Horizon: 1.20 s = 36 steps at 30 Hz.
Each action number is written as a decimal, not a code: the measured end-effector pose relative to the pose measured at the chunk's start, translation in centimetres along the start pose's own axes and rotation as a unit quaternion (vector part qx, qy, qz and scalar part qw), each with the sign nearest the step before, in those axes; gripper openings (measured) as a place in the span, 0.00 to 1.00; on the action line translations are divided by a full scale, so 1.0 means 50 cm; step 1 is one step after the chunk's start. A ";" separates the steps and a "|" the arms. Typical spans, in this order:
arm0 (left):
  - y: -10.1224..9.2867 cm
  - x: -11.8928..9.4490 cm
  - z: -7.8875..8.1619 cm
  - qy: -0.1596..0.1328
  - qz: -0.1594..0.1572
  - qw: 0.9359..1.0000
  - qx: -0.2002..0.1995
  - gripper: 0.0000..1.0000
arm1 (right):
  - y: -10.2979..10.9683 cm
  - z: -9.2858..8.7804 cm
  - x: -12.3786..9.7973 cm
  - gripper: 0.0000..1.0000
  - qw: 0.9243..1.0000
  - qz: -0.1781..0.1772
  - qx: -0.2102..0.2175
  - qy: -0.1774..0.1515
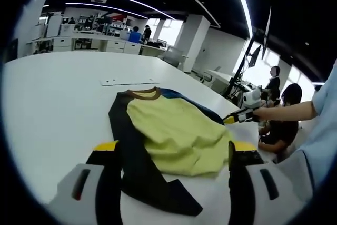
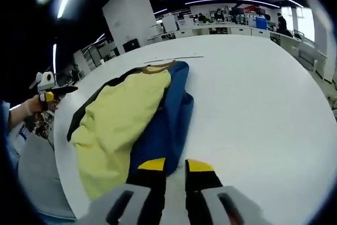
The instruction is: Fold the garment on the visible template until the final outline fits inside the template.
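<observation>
Hovering low, both tools (image 1: 174, 151) (image 2: 174, 166) flank the garment (image 1: 168, 130)

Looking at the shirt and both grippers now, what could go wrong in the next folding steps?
The shirt lies bunched and wrinkled near the table edge, so a pull might drag cloth over it. The flat white sheet lies beyond the collar, apart from the shirt, so the fold may end outside it. The right gripper jaws look nearly closed and could miss the blue sleeve.

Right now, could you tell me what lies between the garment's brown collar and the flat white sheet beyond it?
Only bare white table. In the left gripper view, the collar and the sheet lie apart, nothing between them.
</observation>
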State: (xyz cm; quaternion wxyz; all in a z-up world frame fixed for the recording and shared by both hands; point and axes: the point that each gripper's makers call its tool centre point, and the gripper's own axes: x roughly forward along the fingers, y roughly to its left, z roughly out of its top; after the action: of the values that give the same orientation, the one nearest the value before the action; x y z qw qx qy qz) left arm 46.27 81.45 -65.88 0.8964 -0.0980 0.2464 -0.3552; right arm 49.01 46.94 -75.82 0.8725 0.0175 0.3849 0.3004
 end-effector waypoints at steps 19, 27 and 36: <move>-0.008 0.004 -0.004 -0.006 -0.005 1.000 -0.010 0.79 | 0.166 0.152 -0.013 0.00 0.992 0.114 0.007 -0.048; -0.007 -0.003 -0.003 -0.011 -0.005 1.000 -0.014 0.78 | 0.292 0.194 0.048 0.00 0.984 0.170 -0.036 -0.037; 0.001 -0.017 -0.006 -0.021 0.002 0.999 -0.024 0.77 | 0.315 0.150 0.158 0.00 0.986 0.149 -0.069 0.019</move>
State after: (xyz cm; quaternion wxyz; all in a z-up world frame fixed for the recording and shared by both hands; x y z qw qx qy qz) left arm 45.62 82.08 -65.84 0.8995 -0.1263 0.2358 -0.3454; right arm 50.21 65.57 -71.67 0.8097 0.0090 0.3730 0.4530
